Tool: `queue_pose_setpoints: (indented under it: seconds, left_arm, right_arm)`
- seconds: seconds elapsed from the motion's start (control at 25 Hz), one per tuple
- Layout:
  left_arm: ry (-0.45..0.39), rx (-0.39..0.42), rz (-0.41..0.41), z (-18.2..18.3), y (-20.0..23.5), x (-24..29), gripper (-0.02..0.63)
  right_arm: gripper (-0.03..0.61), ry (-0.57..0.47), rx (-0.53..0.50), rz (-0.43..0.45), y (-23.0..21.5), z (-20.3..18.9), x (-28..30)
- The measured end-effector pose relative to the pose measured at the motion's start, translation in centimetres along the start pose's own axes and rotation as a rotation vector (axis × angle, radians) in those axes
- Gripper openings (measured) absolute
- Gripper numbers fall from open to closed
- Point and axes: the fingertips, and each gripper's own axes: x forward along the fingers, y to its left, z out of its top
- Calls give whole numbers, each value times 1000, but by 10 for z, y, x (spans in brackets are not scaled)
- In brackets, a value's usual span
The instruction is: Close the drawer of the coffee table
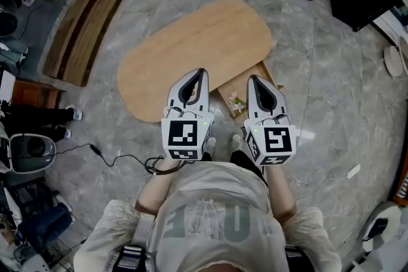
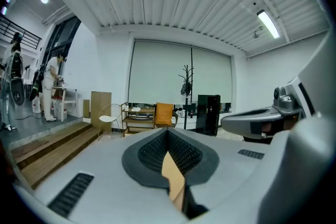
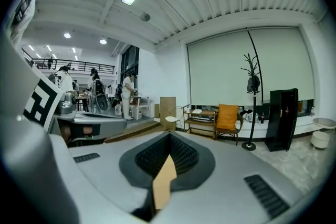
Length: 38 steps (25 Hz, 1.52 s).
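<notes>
Grey marble flooring (image 1: 331,99) spreads beneath the oval coffee table (image 1: 197,48), whose drawer (image 1: 242,90) stands pulled out from the table's near edge, so by our reading the job is still wholly ahead of us. We hold the left gripper (image 1: 199,75) and the right gripper (image 1: 254,80) side by side above that near edge. The open drawer lies below them, between their two noses and partly under the right one. A small pale flowered item (image 1: 236,102), too small to name, rests inside it. Neither gripper appears to touch the drawer or the table. Both gripper views look out level across the room towards a roller blind (image 2: 178,73) and an orange chair (image 3: 228,117), not down at the drawer. Each shows its ribbed pads pressed together with nothing between them. We judge that everything remains to be done: a closed nose must come down to the drawer's front, meet it squarely and push until the front sits flush under the tabletop.
</notes>
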Motion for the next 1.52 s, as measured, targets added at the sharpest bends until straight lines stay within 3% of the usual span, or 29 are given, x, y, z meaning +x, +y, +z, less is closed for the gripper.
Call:
queue_pose_setpoints:
  seconds: [0.28, 0.44, 0.6, 0.8, 0.96, 1.16, 1.52]
  left_arm:
    - [60, -36, -60, -68, -22, 68, 6]
    - [73, -45, -115, -135, -51, 124, 6]
    - [65, -39, -117, -209, -82, 169, 6]
    - [117, -47, -125, -295, -117, 177, 6]
    - [178, -46, -130, -346, -139, 174, 6]
    - [226, -55, -135, -370, -155, 168, 6]
    - [208, -27, -159, -355, -172, 177, 6]
  right_arm:
    - [5, 8, 14, -22, -57, -62, 35]
    - [5, 41, 25, -34, -88, -141, 55]
    - [6, 68, 41, -66, -123, -234, 64]
    - [5, 138, 99, -100, -146, -329, 55]
    - [5, 169, 140, -108, -159, -375, 49]
    - [6, 201, 152, -105, -165, -397, 40]
    - [6, 199, 168, -90, -171, -396, 31]
